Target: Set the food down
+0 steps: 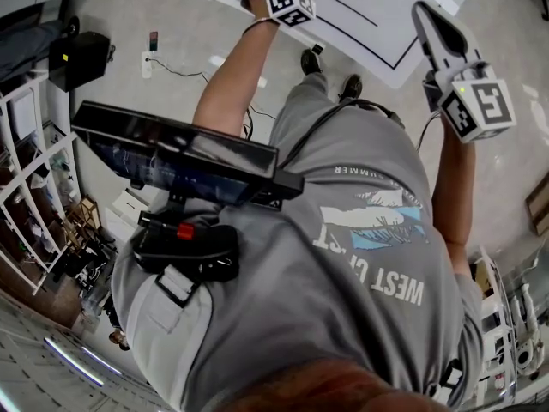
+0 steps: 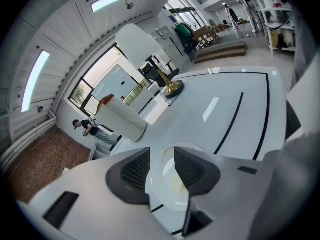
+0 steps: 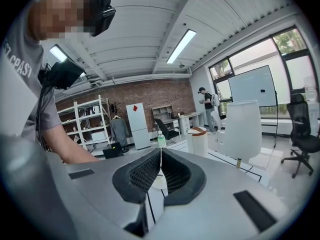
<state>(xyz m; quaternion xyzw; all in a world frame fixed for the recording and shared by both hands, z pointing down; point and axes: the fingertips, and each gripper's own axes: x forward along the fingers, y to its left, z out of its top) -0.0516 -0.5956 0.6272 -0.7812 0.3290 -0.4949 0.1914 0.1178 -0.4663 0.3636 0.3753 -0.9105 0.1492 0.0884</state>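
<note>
In the left gripper view, my left gripper [image 2: 162,156] hovers over a white table [image 2: 235,99] with its jaws open and nothing between the pads. Straight below the gap lies a white plate [image 2: 172,186] with a faint yellowish smear; I see no other food. In the head view only the left gripper's marker cube [image 1: 289,3] shows, at the top edge over the table [image 1: 377,7]. My right gripper [image 1: 426,20] is raised at the right, away from the table. Its pads [image 3: 145,171] meet in a thin line, shut and holding nothing.
A lamp with a white shade [image 2: 137,44] and brass base [image 2: 171,87] stands further along the table. Beyond it is a white bin with a brown lid [image 2: 122,119]. Black lines [image 2: 232,121] cross the tabletop. A person [image 2: 90,129] stands far off. Shelving [image 3: 90,124] lines the brick wall.
</note>
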